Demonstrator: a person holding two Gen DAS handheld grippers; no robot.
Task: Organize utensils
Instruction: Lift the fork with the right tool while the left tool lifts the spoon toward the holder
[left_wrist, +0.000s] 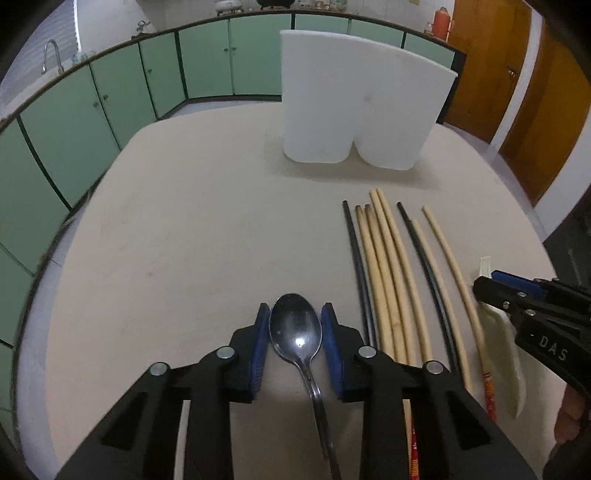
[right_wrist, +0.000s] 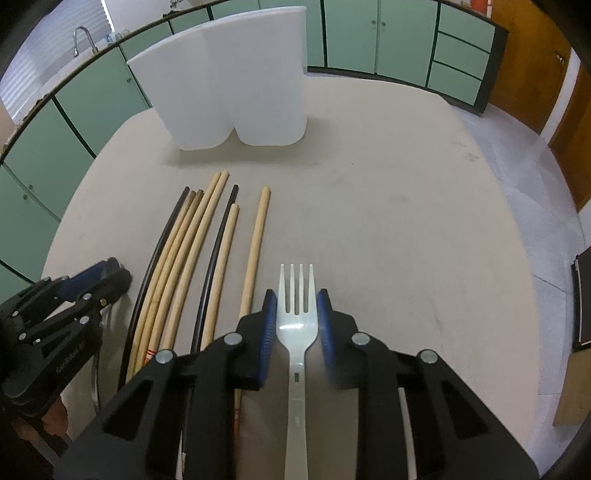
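Note:
A metal spoon (left_wrist: 295, 330) lies on the beige table between the blue pads of my left gripper (left_wrist: 295, 314); the jaws straddle its bowl with small gaps either side, so it is open. A white plastic fork (right_wrist: 297, 314) lies between the pads of my right gripper (right_wrist: 296, 302), also open around it. Several wooden and black chopsticks (left_wrist: 391, 266) lie in a row between the two, also in the right wrist view (right_wrist: 199, 251). A white two-compartment holder (left_wrist: 354, 99) stands upright at the table's far side, also in the right wrist view (right_wrist: 236, 85).
The round beige table (left_wrist: 184, 240) drops off to the floor on the left and right. Green cabinets (left_wrist: 110, 96) line the far wall. My right gripper (left_wrist: 524, 306) shows in the left wrist view, my left gripper (right_wrist: 74, 295) in the right wrist view.

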